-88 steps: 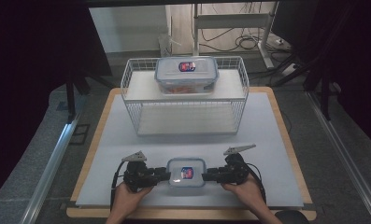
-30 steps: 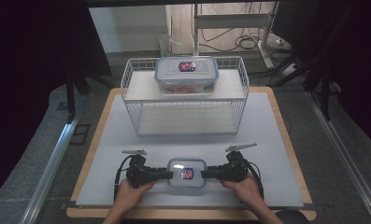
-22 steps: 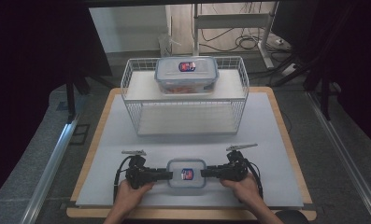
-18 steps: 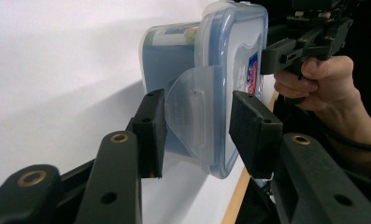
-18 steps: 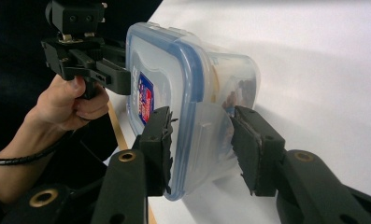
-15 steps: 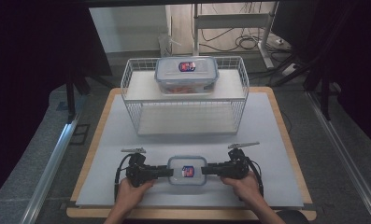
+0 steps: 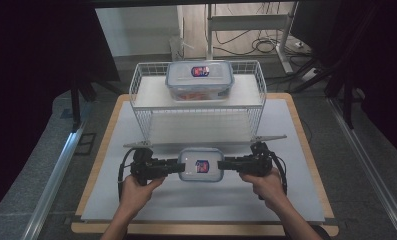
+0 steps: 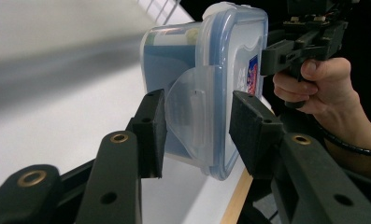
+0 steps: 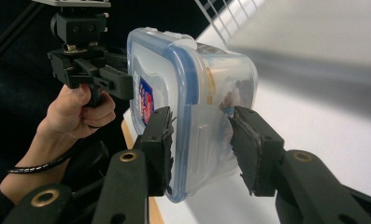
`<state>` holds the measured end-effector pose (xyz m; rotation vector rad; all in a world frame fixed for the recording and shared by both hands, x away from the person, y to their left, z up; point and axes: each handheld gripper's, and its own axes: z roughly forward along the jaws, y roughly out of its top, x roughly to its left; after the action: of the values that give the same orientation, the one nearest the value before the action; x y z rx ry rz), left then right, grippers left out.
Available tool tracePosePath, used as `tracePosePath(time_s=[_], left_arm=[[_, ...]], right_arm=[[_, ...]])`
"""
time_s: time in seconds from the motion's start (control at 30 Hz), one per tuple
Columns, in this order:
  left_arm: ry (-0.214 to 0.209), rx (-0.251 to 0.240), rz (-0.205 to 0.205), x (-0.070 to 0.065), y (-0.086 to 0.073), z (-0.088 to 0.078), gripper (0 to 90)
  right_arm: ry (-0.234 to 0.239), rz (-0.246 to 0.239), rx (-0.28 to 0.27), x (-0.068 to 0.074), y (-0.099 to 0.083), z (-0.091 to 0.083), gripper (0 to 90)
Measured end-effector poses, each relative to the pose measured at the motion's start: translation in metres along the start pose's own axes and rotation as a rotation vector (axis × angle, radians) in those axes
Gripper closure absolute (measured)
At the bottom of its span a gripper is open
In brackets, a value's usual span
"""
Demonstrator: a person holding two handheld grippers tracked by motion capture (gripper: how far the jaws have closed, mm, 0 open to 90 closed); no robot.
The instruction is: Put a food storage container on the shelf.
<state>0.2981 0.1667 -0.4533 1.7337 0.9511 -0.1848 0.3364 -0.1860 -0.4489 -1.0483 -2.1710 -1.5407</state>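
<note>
My left gripper point(image 7: 178, 166) and right gripper point(image 7: 225, 163) have jaws clamped on opposite ends of the lidded plastic food container point(image 7: 201, 164), lower centre of frame, above the worktop point(image 7: 296, 150).

White wire basket point(image 7: 141, 100) sitting at far end of white table mat point(image 7: 296, 200); second lidded container point(image 7: 200, 80) resting on top. Wooden table edge point(image 7: 101, 145) showing around mat.

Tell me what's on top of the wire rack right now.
On the wire rack a lidded clear container sits on the top shelf, reddish contents faintly visible through its wall. The lower shelf looks bare; what the container hides is unseen.
</note>
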Motion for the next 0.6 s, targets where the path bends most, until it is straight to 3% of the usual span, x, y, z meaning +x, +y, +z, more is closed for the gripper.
tracePosePath(time_s=[0.13,0.23,0.6], left_arm=[[0.011,-0.024,0.041,-0.008,0.020,-0.008,56.9],[0.014,-0.038,0.049,-0.012,0.033,-0.012,56.8],[0.035,-0.079,0.071,-0.019,0.077,-0.026,56.8]], right_arm=[[-0.004,-0.045,-0.022,0.010,0.022,-0.007,58.9],[-0.005,-0.065,-0.035,0.015,0.036,-0.010,58.9],[0.004,-0.082,-0.068,0.023,0.080,-0.016,58.7]])
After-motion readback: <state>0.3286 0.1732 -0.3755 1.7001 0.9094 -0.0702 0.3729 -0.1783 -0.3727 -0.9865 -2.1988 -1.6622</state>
